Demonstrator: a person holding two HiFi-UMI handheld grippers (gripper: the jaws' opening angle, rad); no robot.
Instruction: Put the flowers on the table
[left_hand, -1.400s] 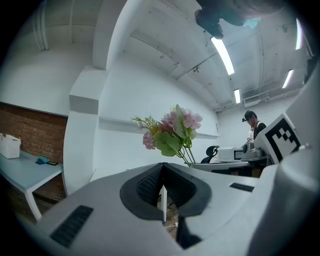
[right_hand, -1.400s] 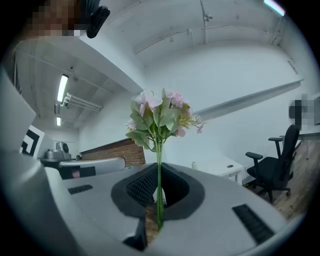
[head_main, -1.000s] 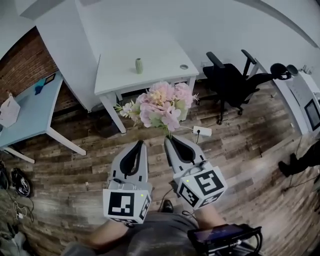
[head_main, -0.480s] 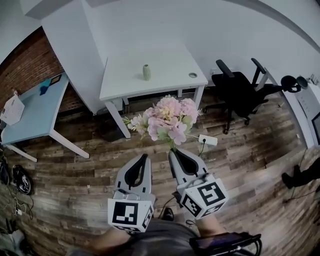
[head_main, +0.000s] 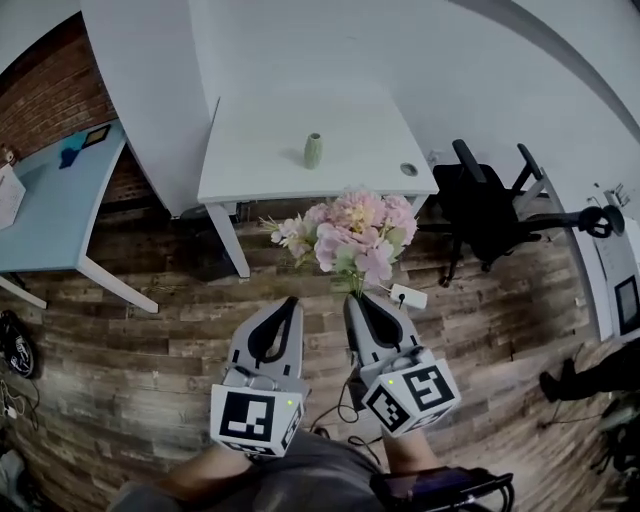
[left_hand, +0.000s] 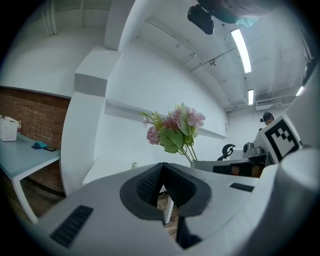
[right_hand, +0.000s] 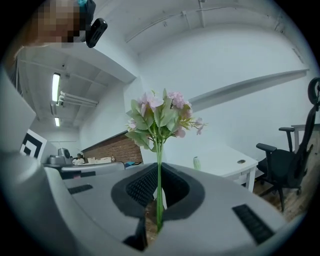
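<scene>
The right gripper (head_main: 358, 298) had its jaws closed on the green stem (right_hand: 159, 196) of the flowers (head_main: 357, 236), and the pink bunch stood upright above the jaw tips (leaves spread just under the blooms). The left gripper (head_main: 290, 302) sat just beside it, its jaws pressed together with nothing between them. Both pointed toward the white table (head_main: 255, 165), where a small pale vase (head_main: 313, 151) stood. The flowers hung over the wooden floor (head_main: 150, 330) in front of the table.

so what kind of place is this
Most likely an office or shared workroom: a white desk, a black swivel office chair next to it, and a pale blue desk against a brick wall.
</scene>
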